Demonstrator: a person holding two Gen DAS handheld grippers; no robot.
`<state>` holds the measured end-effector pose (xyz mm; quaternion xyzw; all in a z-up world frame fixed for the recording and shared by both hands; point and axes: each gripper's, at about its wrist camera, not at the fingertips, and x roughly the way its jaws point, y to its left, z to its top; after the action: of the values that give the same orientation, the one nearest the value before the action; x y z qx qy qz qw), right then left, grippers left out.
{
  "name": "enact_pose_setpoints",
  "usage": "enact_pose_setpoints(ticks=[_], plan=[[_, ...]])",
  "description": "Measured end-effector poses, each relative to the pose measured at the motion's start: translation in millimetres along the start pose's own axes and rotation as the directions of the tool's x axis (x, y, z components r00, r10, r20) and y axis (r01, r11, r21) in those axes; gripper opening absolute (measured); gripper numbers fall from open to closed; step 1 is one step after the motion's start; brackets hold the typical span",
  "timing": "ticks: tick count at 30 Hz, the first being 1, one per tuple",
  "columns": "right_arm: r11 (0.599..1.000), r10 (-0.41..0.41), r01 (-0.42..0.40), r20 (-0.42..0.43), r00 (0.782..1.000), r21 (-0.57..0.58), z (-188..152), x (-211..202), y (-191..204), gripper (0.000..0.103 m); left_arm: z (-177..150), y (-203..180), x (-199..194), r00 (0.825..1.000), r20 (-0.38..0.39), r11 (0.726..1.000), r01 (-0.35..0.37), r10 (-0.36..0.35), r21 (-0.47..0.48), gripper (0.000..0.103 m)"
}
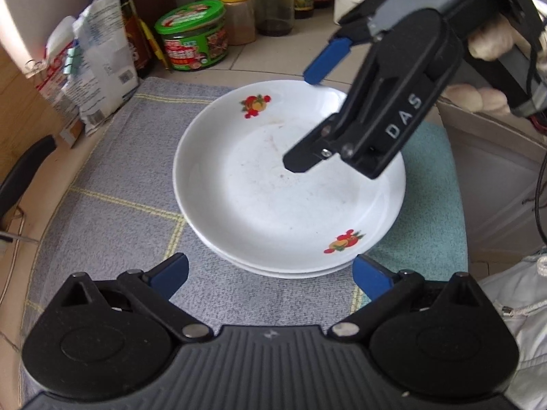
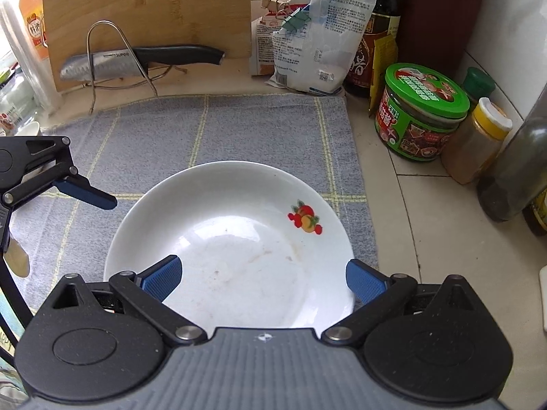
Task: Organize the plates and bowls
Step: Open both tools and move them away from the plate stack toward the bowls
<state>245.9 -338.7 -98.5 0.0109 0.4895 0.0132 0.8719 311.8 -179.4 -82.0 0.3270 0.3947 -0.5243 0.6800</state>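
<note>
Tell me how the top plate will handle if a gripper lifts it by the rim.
The top plate looks glazed and smooth, so it would probably be slippery between narrow pads. It appears ceramic, so likely stiff, fairly heavy and breakable if dropped. It sits nested on another plate, so it may scrape or drag that one as it comes up.

The right gripper [image 1: 345,65] hangs over the white plate [image 1: 259,184], covering part of its far rim in the left wrist view; only one of its blue fingertips [image 1: 326,58] shows there, the other hidden behind its own body. Beneath the plate, a second plate [image 1: 290,273] shows only as a thin edge. Behind the plate, bottles [image 1: 275,0] are cut off by the top border. In the right wrist view, the plate's near rim vanishes under the gripper body, and the cutting board [image 2: 147,10] beyond the plate runs off the top edge.
</note>
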Motion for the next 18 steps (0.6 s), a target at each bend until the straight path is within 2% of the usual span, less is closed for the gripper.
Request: enact_pose_setpoints(ticks=[5, 10, 14, 18], plan=[[1.000, 0.000, 0.000, 0.018, 1.000, 0.008, -3.7, -2.3, 8.0, 0.103, -4.8, 5.7, -14.0, 0.998, 0.041, 0.993, -0.033, 0.038, -0.114, 0.102], [1.000, -0.016, 0.015, 0.049, 0.999, 0.005, -7.2, -12.2, 19.2, 0.103, -15.1, 8.0, -33.8, 0.986, 0.072, 0.967, -0.135, 0.154, -0.218, 0.102], [0.999, -0.041, 0.040, 0.087, 0.995, 0.011, -13.8, -21.3, 32.1, 0.103, -26.9, 10.8, -54.6, 0.962, 0.093, 0.918, -0.214, 0.258, -0.333, 0.102], [0.997, -0.081, 0.081, 0.144, 0.986, 0.006, -24.9, -32.5, 49.6, 0.103, -44.1, 13.2, -73.9, 0.943, 0.124, 0.869, -0.226, 0.308, -0.441, 0.102]])
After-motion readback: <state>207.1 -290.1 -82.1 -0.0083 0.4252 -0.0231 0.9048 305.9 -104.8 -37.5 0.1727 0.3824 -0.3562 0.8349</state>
